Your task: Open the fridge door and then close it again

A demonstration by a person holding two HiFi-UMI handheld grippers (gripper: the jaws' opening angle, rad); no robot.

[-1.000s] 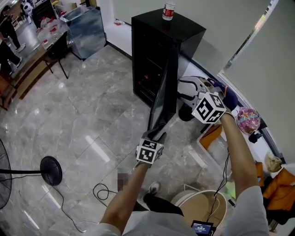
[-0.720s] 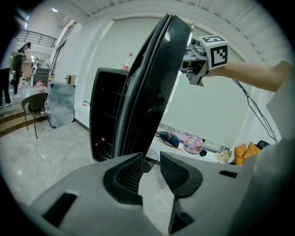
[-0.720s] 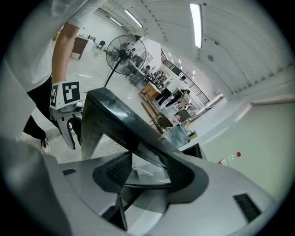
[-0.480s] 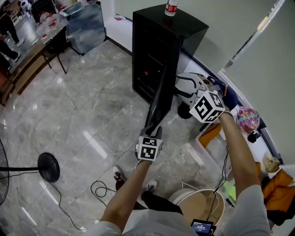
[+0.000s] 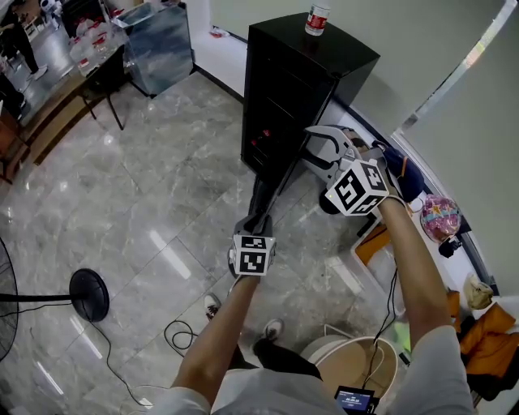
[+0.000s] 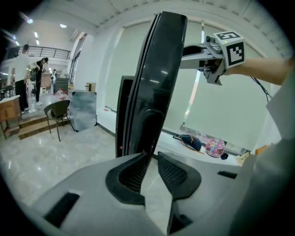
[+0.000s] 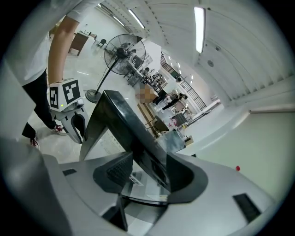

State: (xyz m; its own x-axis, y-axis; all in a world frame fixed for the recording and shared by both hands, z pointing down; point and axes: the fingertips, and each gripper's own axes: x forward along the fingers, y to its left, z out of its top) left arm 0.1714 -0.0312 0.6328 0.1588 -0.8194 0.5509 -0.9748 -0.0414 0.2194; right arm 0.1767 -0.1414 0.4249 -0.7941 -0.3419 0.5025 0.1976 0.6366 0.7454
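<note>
Now, left hand-held gripper: your jaws pinch the low free edge of the fridge door, steadying its swing.
Right hand-held gripper: clamped on the door's top edge, for leverage.
Fridge door: stands wide open off the fridge.
Stage: fits opening out or closing back.
Bottle: upright on top.

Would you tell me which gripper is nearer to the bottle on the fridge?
Right. The right gripper is high on the fridge door, closer below the bottle; the left gripper is lower on the door, farther off.
</note>
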